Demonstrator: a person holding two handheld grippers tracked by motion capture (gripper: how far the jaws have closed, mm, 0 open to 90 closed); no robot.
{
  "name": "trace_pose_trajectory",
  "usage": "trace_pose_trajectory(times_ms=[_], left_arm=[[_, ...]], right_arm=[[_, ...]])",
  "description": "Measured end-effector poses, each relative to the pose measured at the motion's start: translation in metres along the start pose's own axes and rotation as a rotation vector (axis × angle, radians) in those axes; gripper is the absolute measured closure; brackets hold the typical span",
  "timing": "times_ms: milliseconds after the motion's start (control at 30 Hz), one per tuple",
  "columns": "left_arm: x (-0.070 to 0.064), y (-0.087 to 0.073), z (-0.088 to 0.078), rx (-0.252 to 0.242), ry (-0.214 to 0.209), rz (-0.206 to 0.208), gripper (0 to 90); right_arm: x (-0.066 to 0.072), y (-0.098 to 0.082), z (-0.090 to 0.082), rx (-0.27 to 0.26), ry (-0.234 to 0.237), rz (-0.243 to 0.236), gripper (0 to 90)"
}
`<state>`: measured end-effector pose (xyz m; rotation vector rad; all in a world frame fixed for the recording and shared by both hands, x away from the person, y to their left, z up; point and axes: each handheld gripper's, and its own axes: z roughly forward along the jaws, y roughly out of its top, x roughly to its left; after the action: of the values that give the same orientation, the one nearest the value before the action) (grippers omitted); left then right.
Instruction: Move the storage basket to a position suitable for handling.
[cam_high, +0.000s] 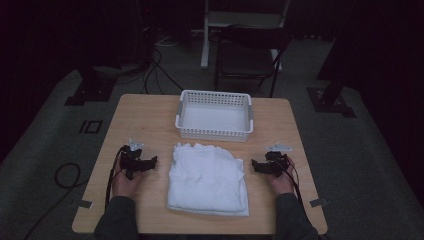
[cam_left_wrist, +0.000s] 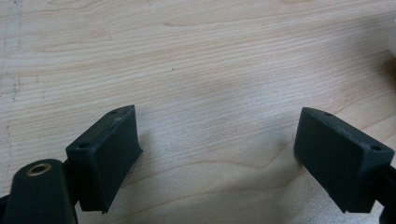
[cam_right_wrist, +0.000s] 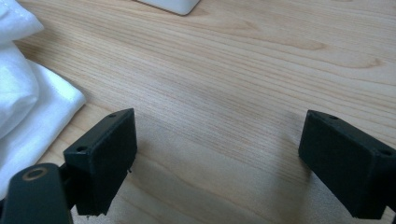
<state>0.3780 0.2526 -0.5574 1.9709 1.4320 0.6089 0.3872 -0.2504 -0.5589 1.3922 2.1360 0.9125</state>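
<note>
A folded white cloth (cam_high: 207, 178) lies in the middle of the wooden table (cam_high: 145, 120), and its edge (cam_right_wrist: 28, 102) reaches into the left of the right gripper view. Behind it stands a white plastic basket (cam_high: 214, 114) with nothing inside. My left gripper (cam_high: 153, 162) rests left of the cloth, pointing toward it; in its own view the left gripper (cam_left_wrist: 217, 140) stands open over bare wood. On the other side of the cloth my right gripper (cam_high: 255, 165) points at it, and the right gripper (cam_right_wrist: 219, 142) is likewise open with nothing between its pads.
A dark chair (cam_high: 250, 55) and a white stand (cam_high: 206, 35) are on the floor beyond the table. Cables (cam_high: 65, 175) trail on the floor at left. A corner of the basket (cam_right_wrist: 175, 5) sits at the top of the right gripper view.
</note>
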Motion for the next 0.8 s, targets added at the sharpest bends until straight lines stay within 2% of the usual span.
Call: trace_pose_trajectory(times_ms=[100,200,233,333,433,533,667,800], left_arm=[[-0.002,-0.002,-0.002,-0.001,0.019,-0.018,14.1],[-0.002,-0.003,-0.004,0.000,0.019,-0.018,15.0],[0.000,-0.005,-0.008,0.020,0.018,-0.017,16.0],[-0.002,-0.008,-0.011,0.006,0.031,-0.033,21.5],[-0.002,-0.008,-0.012,0.007,0.036,-0.037,22.8],[-0.001,-0.008,-0.015,0.011,0.046,-0.051,31.8],[-0.006,-0.009,-0.019,0.027,0.054,-0.060,37.1],[-0.014,-0.010,-0.025,0.030,0.040,-0.024,37.2]], right_arm=[[0.000,0.000,0.000,0.000,-0.002,0.001,11.4],[0.000,0.000,0.000,-0.001,-0.002,0.002,11.5],[0.001,0.000,0.000,-0.001,-0.004,0.005,11.7],[0.003,-0.001,-0.001,-0.002,-0.020,0.023,12.5],[0.004,-0.001,-0.002,0.001,-0.024,0.024,13.0],[0.005,-0.001,-0.004,0.017,-0.025,0.027,13.0],[0.008,-0.002,-0.007,0.030,-0.023,0.024,14.6],[0.009,-0.003,-0.010,0.030,-0.024,0.035,18.8]])
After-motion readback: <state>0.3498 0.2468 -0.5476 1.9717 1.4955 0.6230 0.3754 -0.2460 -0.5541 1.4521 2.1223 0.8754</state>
